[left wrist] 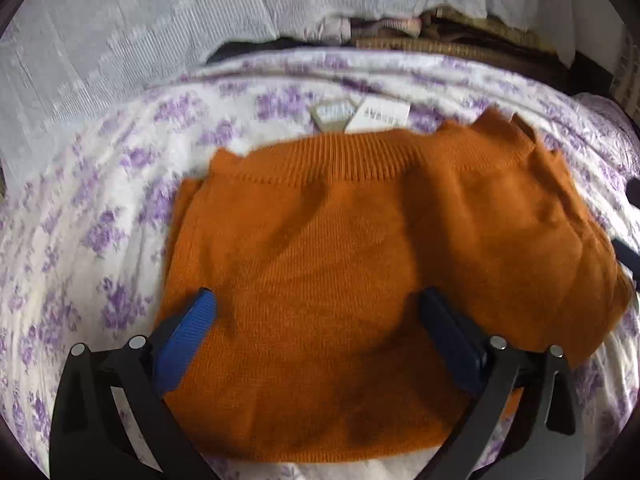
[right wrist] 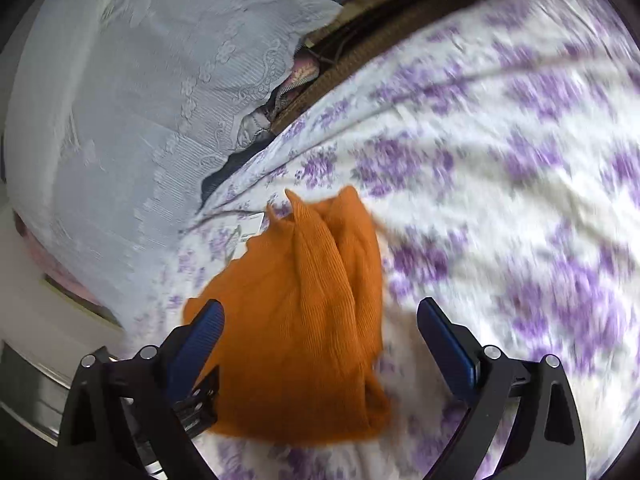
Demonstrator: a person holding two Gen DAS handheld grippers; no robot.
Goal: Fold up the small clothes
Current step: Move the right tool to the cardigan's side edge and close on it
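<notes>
Orange sweater folded on floral sheet — L gripper, R gripper both spread wide, empty.

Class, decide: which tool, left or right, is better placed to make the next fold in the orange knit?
Probably the left tool: it is open, squarely over the orange knit. The right tool views it edge-on.
</notes>
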